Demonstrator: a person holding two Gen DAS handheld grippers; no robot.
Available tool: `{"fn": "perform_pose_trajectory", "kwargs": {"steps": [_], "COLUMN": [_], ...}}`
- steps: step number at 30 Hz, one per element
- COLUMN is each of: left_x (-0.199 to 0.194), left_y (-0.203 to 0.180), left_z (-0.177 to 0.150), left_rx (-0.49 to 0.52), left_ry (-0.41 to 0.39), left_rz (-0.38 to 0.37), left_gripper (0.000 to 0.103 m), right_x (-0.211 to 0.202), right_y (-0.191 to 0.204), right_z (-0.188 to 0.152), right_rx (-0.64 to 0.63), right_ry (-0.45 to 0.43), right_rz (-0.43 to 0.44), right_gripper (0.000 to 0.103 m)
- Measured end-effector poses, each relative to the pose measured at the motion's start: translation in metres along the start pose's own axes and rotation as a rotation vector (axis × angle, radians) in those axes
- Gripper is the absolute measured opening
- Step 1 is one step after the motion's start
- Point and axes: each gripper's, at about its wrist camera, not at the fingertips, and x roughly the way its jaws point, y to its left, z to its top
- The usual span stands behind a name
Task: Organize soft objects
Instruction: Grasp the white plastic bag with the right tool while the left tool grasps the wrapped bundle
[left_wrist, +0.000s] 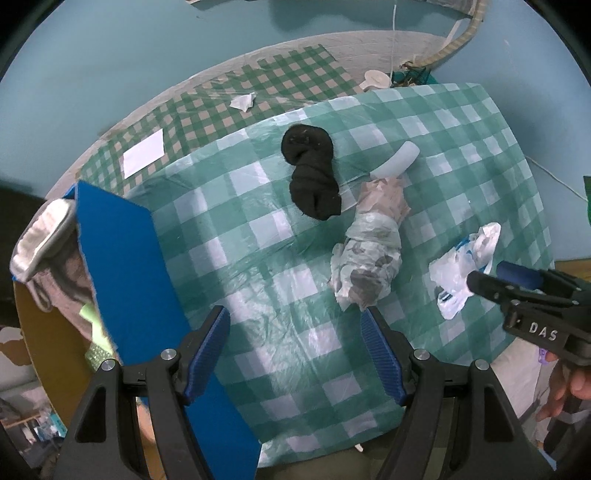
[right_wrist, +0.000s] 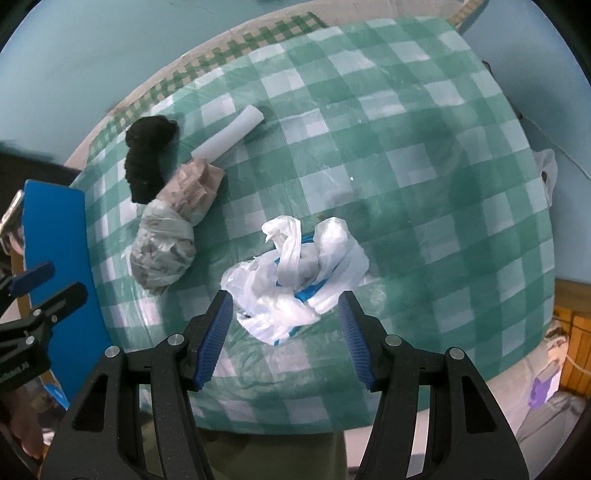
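Currently my right tool (right_wrist: 286, 325) hangs open above the crumpled white-and-blue plastic bag (right_wrist: 295, 273) at centre frame on the green-checked counter (right_wrist: 424, 177); my left tool (left_wrist: 295, 350) is open too, holding nothing.

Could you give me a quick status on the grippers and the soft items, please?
Both grippers open, empty. Right gripper above white plastic bag. Left gripper near wrapped bundle. Nothing blocking.
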Motion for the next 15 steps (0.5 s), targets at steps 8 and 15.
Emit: {"fn": "perform_pose_trajectory", "kwargs": {"steps": [8,15], "left_x": [0.014,0.020], "left_y": [-0.001,-0.002], "left_z": [0.011,0.015], "left_rx": [-0.012,-0.019], "left_ry": [0.020,0.035], "left_rz": [-0.007,-0.005], "left_gripper": [0.075,0.075], "right_x": [0.014,0.032], "right_y": [0.008,0.015], "right_z": [0.007,0.014], "right_rx": [-0.045,-0.094], "right_ry": [0.001,0.039], "right_rz": [-0.048,-0.097], "right_gripper": [0.059,0.059]}}
